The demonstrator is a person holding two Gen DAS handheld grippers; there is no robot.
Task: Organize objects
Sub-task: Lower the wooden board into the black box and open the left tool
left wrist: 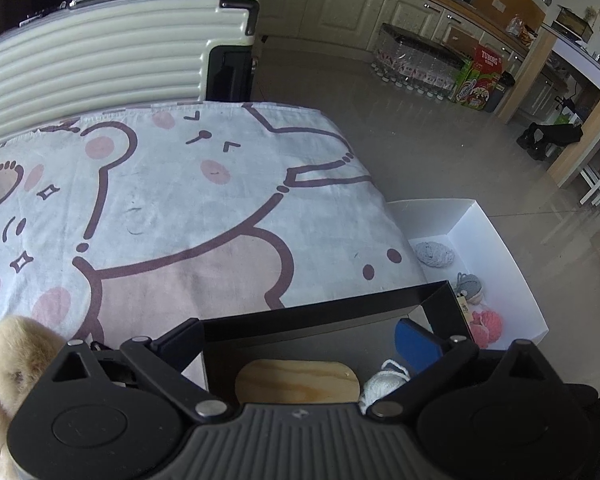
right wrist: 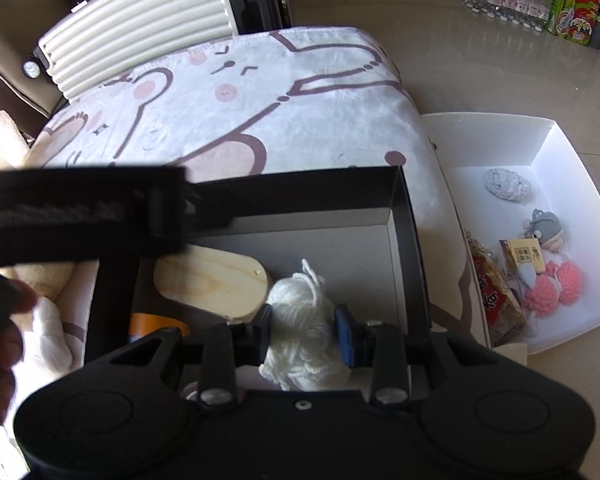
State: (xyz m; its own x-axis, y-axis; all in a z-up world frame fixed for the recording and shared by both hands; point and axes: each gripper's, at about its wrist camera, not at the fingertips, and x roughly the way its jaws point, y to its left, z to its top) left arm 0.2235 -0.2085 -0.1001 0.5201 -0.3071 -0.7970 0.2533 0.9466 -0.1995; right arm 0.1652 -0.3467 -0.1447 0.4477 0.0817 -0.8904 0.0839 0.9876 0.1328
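My right gripper [right wrist: 304, 334] is shut on a ball of white yarn [right wrist: 300, 312], holding it inside a black open box [right wrist: 400, 208] on the bed. A pale wooden board [right wrist: 212, 284] lies in the box just left of the yarn. My left gripper [left wrist: 300, 326] is open wide over the box's near left part, with one finger outside the left wall and its blue-padded finger [left wrist: 414, 342] inside. Nothing is pressed between its pads. In the left wrist view the wooden board [left wrist: 296, 380] and the white yarn [left wrist: 384, 388] lie below it.
A white open box [right wrist: 560, 160] right of the bed holds grey yarn [right wrist: 504, 186], a grey knitted toy [right wrist: 546, 226], pink knitted pieces [right wrist: 556, 284] and packets. A beige plush [left wrist: 12, 360] lies at the left. A cream suitcase [left wrist: 100, 60] stands beyond the cartoon blanket [left wrist: 180, 200].
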